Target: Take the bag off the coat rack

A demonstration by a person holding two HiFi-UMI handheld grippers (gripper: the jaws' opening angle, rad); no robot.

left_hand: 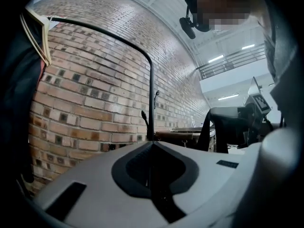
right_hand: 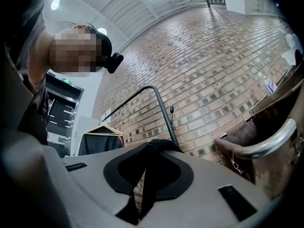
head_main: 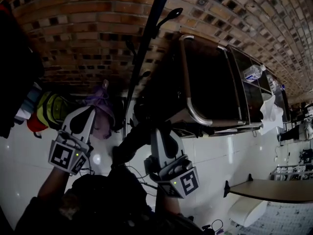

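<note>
- Your right gripper (head_main: 157, 131) is clenched on a black strap (head_main: 129, 141). Its own view shows the strap (right_hand: 160, 144) pinched between the jaws and bunched over their tips.
- Past the jaws the strap runs into shadow. No view shows whether it sits on a hook (head_main: 171, 14).
- Your left gripper (head_main: 90, 110) has its jaws pressed together with nothing between them, as its own view (left_hand: 152, 145) shows.
- The bag (head_main: 210, 82) is dark brown with a silver tube handle (head_main: 188, 82). In the head view it sits just right of the pole (head_main: 146, 38), above your right gripper.
- The bag's lower edge merges with shadow, and what holds it up is hard to make out. The right gripper view shows only one corner of it (right_hand: 251, 144), cut off at the right.
- The head view cuts the pole off at the top. In the left gripper view the pole (left_hand: 151, 103) bends over into a rail.
- A brick wall (head_main: 88, 23) stands behind the rack, and the floor (head_main: 215, 153) is glossy white tile.
- Clothes (head_main: 49, 109) crowd the left side of the pole, near your left gripper.
- A table (head_main: 274, 190) stands well apart at the lower right. The floor between it and your right gripper is bare.
- Your own dark sleeves fill the bottom edge of the head view and hide what lies below the grippers.
</note>
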